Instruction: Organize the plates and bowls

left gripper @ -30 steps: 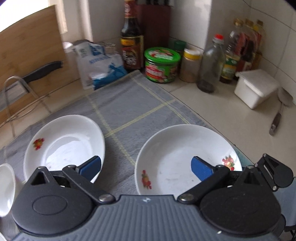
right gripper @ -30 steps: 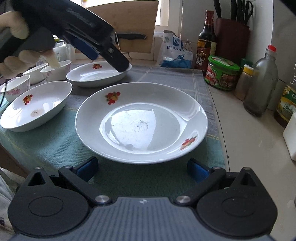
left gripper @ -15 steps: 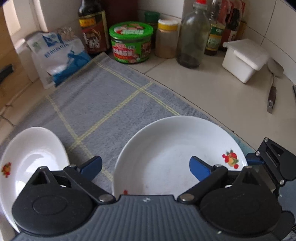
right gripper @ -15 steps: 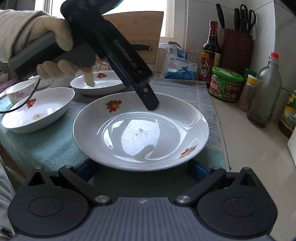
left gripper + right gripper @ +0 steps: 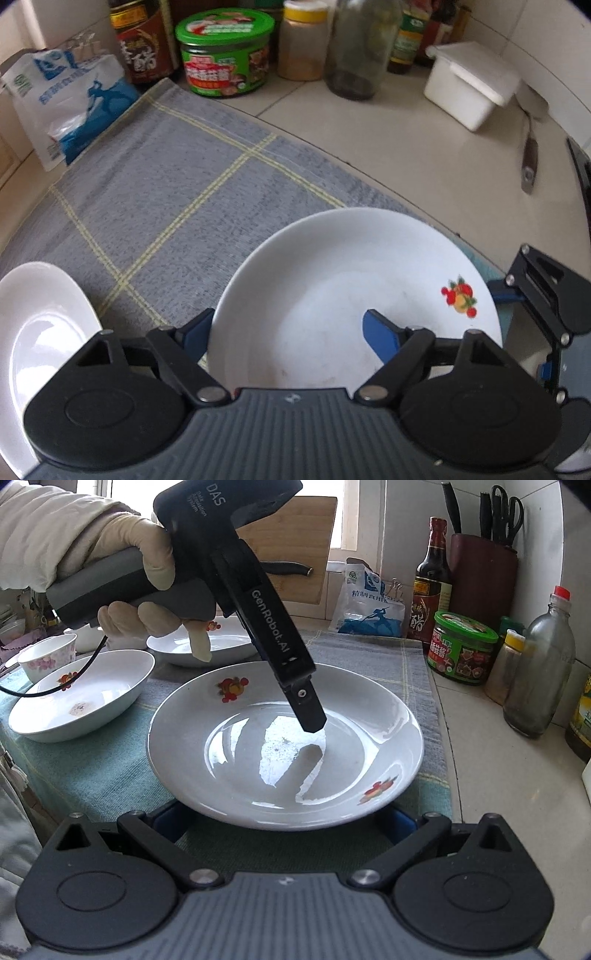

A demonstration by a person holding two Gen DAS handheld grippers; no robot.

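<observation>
A white round plate with red flower prints lies on the grey-green cloth. My left gripper, held in a gloved hand, points steeply down over the plate's left rim. One blue pad is inside the plate and the other sits just outside the rim. Its jaws are closing with the rim between them, and the pads do not press on it. In the right wrist view one of its fingers reaches into the plate. My right gripper stands open and low, with its fingers either side of the plate's near edge.
An oval dish, a second plate and a small bowl stand at the left. A green-lidded jar, bottles, a salt bag, a white box and a knife block line the back.
The left gripper came down and across from the far plate into the near plate, tilting steeper, and its jaws narrowed around the rim. The right gripper stayed put.
</observation>
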